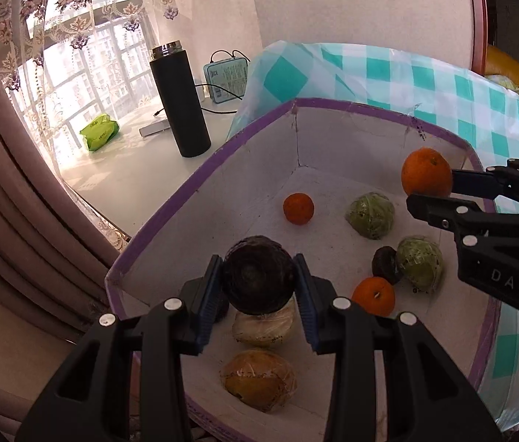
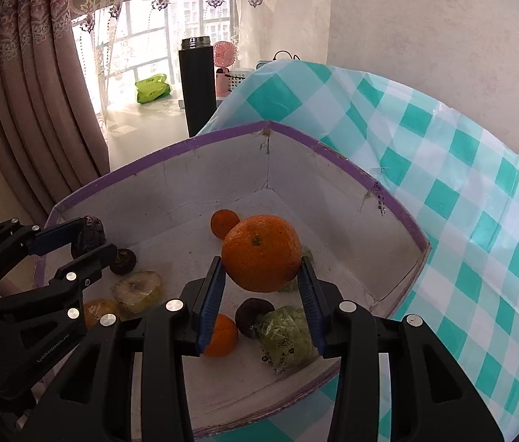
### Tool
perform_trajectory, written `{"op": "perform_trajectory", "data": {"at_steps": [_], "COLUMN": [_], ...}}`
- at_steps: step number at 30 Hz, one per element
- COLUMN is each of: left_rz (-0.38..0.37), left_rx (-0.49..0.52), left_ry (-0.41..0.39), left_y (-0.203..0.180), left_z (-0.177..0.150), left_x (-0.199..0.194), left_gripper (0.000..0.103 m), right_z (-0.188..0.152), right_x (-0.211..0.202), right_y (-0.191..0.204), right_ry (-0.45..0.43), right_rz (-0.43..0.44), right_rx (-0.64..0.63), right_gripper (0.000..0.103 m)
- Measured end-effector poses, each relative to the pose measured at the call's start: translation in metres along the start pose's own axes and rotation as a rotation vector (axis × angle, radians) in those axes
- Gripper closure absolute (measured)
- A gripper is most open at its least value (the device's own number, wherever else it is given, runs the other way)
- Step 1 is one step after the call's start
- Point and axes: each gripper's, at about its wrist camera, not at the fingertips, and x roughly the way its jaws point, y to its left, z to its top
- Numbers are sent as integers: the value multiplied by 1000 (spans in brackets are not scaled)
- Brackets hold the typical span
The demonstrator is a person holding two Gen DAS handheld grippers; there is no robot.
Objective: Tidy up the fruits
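The left gripper (image 1: 258, 287) clamps a dark purple fruit (image 1: 257, 280) over the box's (image 1: 171, 199) near-left corner, while the right gripper (image 2: 262, 283) grips an orange (image 2: 261, 252) above its middle. Dropped from here, either could roll into the 2 wrapped green fruits (image 1: 370, 215) and scatter them.

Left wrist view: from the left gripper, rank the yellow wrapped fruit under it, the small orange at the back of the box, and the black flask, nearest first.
From the left gripper:
1. Yellow wrapped fruit, directly beneath.
2. Small orange, toward the box's back corner.
3. Black flask, outside the box, by the window.
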Motion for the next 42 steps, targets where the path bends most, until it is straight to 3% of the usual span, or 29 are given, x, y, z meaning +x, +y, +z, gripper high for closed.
{"op": "perform_trajectory", "data": {"at_steps": [7, 12, 27, 29, 31, 32, 33, 37, 42], "left_rz": [-59, -109, -129, -129, -127, -121, -112, -89, -184], "left_rx": [36, 48, 64, 50, 37, 33, 29, 12, -47], "left_ry": [191, 256, 288, 288, 269, 256, 245, 216, 136], "left_y": [6, 8, 6, 7, 8, 9, 10, 14, 26], "left_z": [0, -1, 2, 2, 2, 3, 4, 8, 12], "left_x": [36, 53, 60, 59, 53, 50, 47, 35, 14], "left_gripper": [64, 64, 64, 53, 26, 16, 14, 11, 2], "right_z": [9, 3, 4, 5, 8, 9, 10, 8, 11], "right_x": [60, 84, 84, 82, 77, 74, 71, 67, 51], "right_y": [7, 7, 11, 11, 9, 9, 8, 7, 5], "right_ry": [272, 383, 386, 383, 366, 358, 351, 358, 331], "right_rz": [7, 20, 26, 21, 31, 32, 29, 18, 10], "right_rx": [-49, -78, -104, -100, -89, -86, -86, -94, -91], "right_gripper": [63, 63, 62, 57, 37, 32, 24, 16, 16]}}
